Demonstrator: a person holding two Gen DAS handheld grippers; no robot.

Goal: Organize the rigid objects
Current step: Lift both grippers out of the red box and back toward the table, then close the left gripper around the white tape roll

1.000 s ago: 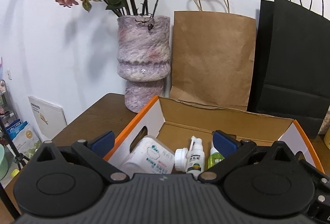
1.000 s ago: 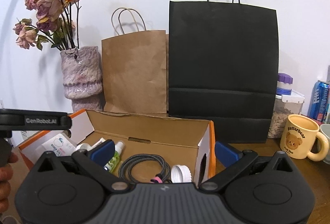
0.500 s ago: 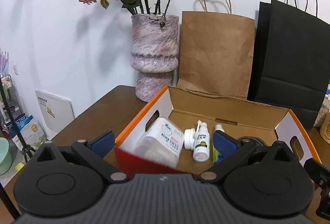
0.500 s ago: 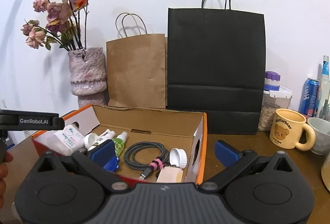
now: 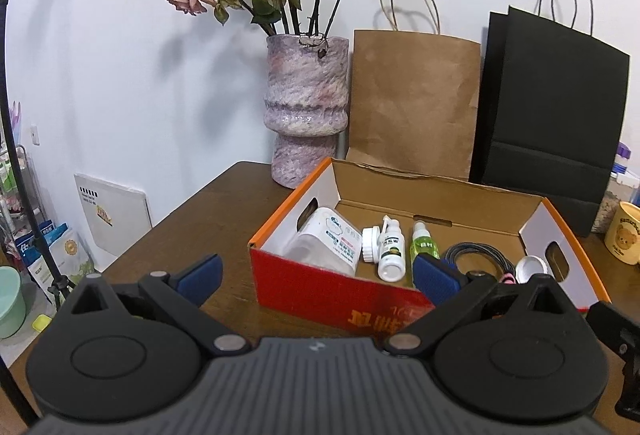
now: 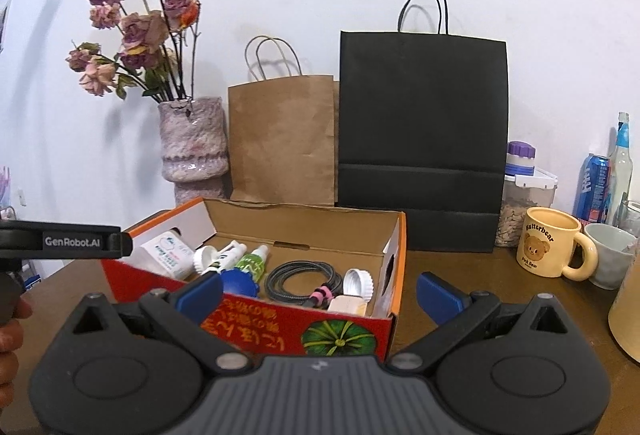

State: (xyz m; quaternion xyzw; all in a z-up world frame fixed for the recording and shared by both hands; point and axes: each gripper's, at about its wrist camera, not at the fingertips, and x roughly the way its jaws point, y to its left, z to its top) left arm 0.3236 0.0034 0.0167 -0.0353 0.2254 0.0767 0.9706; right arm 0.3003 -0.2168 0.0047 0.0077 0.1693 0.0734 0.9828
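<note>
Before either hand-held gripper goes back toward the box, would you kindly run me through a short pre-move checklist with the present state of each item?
1. Left hand-held gripper open and empty: ok.
2. Right hand-held gripper open and empty: ok.
3. Both clear of the cardboard box, in front of its near wall: ok.
4. Contents lying inside the box: white jar, spray bottle, green bottle, coiled cable, white cap: ok.
5. Free floor space left in the box: cannot tell, the near wall hides part.
6. Bear mug standing beside the box, apart from it: ok.
</note>
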